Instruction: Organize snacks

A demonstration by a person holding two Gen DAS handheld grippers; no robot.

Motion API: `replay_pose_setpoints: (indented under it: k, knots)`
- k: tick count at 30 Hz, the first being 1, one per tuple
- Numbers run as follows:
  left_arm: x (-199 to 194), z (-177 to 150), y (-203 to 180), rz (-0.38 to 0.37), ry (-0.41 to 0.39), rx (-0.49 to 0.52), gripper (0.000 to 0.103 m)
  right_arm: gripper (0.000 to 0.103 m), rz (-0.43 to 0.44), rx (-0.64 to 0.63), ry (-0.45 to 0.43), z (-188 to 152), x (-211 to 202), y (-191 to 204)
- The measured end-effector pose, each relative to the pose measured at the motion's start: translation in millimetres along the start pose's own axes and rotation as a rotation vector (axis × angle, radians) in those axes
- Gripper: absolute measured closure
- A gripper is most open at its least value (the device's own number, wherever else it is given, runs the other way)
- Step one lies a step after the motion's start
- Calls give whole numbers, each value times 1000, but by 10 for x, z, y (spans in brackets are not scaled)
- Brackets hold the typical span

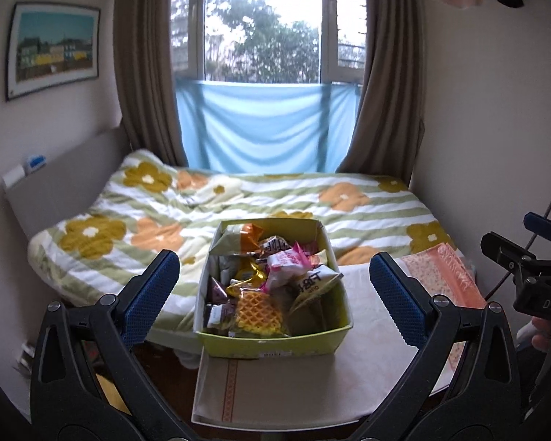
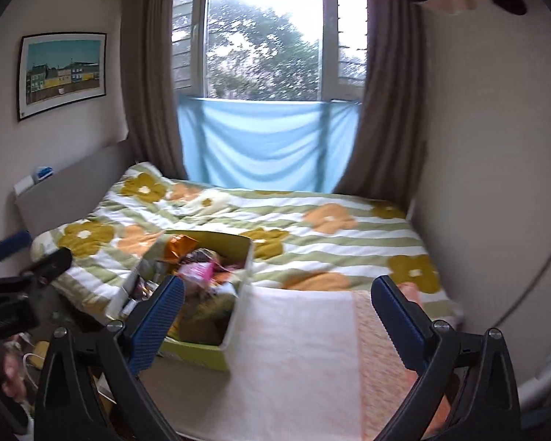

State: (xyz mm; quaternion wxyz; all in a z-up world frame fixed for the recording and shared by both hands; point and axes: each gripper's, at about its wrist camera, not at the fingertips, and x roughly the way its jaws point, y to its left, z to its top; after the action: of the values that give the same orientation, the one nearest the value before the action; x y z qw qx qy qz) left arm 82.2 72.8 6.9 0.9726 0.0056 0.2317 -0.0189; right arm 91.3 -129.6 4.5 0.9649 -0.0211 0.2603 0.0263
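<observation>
In the left wrist view, the left gripper [image 1: 275, 290] is spread wide, its two blue-padded fingers [image 1: 152, 296] standing well apart with nothing between them and touching nothing. Framed in the gap sits a yellow-green box [image 1: 275, 343], open at the top and heaped with snack packets [image 1: 272, 279]: a yellow waffle-patterned pack at the front, pink and white wrappers in the middle, an orange one at the back. The box rests at the far left part of a small table [image 1: 312, 386] covered with a pale cloth, and the table stands against a bed [image 1: 238, 202] with a flowered, green-striped quilt. At the right edge of this view, the right gripper [image 1: 525, 261] shows from the side, and its jaws cannot be judged from here. A blue cloth [image 1: 268, 128] hangs under the window [image 1: 264, 25] between brown curtains.

In the right wrist view, slightly blurred, the right gripper [image 2: 277, 316] is likewise wide open and empty, its blue fingers [image 2: 158, 323] clear of everything. The box [image 2: 198, 349] lies to the left, partly behind the left finger, with the snacks [image 2: 198, 268] inside. The bare cloth of the table [image 2: 301, 349] fills the space between the fingers. The left gripper [image 2: 18, 275] appears at the left edge, with part of a hand [image 2: 11, 371] below it.
</observation>
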Motion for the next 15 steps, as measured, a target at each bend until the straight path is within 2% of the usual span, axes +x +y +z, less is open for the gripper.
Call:
replay_pose_setpoints:
  k: [7,15]
  knots:
    - [-401,-265,-158,-17,-9,-12,0,1,-44,60,18,-348,-305,-197]
    - [-562,-374,-271,-18,-9,13,0,1,-56,76,5,-450,-458,-225]
